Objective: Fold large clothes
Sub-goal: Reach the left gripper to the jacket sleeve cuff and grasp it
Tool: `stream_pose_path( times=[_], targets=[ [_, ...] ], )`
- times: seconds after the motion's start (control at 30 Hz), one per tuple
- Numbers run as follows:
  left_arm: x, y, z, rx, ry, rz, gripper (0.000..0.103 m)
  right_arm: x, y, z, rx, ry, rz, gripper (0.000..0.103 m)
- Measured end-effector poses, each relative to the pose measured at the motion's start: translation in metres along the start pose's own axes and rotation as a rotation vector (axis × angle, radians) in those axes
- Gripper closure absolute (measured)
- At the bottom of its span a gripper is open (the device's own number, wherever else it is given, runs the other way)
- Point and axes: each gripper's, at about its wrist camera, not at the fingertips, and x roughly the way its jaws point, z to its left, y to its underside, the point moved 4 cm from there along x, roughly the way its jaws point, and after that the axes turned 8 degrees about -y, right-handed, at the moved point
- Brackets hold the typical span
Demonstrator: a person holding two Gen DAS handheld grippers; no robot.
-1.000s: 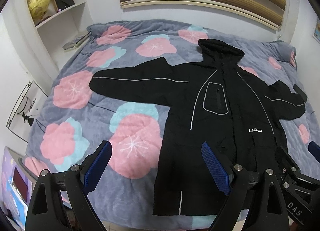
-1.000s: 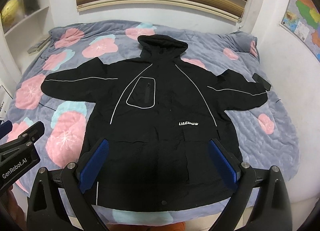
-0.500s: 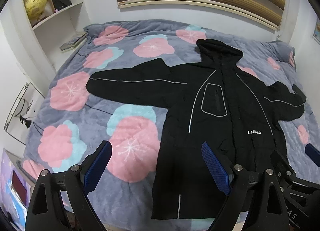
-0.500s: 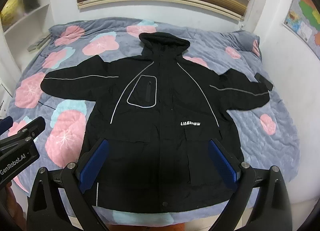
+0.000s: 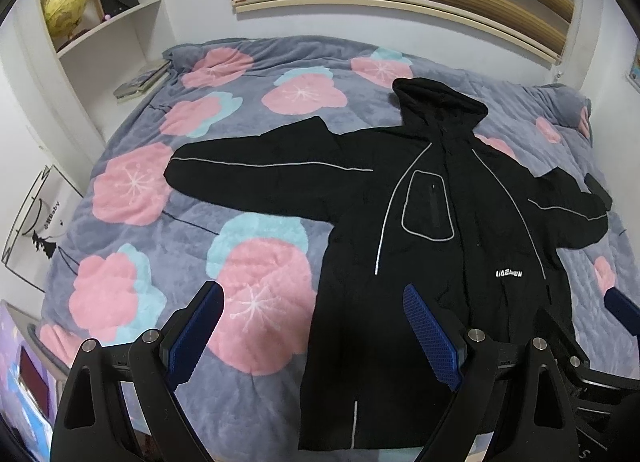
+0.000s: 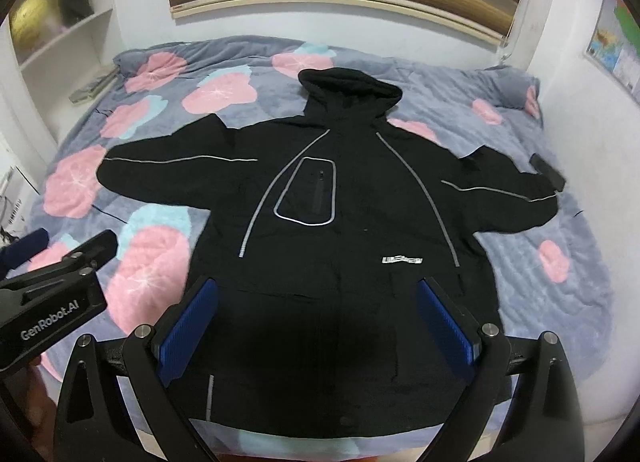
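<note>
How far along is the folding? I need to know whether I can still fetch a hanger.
Done: the black jacket lies spread flat on the floral bedspread, sleeves out. In hand: nothing; left gripper and right gripper are open above it. Left: every fold.

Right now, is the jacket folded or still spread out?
Spread. The black jacket lies flat on the bed, both sleeves stretched outward, hood up top.

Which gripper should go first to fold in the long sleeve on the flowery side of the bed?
Probably the left gripper: it hangs open nearer that outstretched sleeve, while the right gripper hangs open over the jacket's middle.
</note>
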Motion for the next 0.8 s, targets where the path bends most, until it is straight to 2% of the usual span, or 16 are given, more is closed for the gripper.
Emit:
stream_pose_path(
  times=[0.13,0.47,0.6,0.8],
  targets=[
    [0.006,-0.01,0.0,-0.005,0.004,-0.003,0.011,0.005,-0.009,0.001,0.007,-0.017,0.0,0.004],
    [0.038,-0.046,0.01,-0.045,0.012,0.008,0.011,0.023,-0.044,0.009,-0.044,0.023,-0.014,0.004],
    [0.055,-0.061,0.012,-0.059,0.01,0.018,0.011,0.043,-0.062,0.018,-0.068,0.016,-0.001,0.004],
    [0.107,-0.082,0.027,-0.097,0.013,0.075,0.011,0.087,-0.084,0.036,-0.1,-0.017,0.043,0.004]
  ],
)
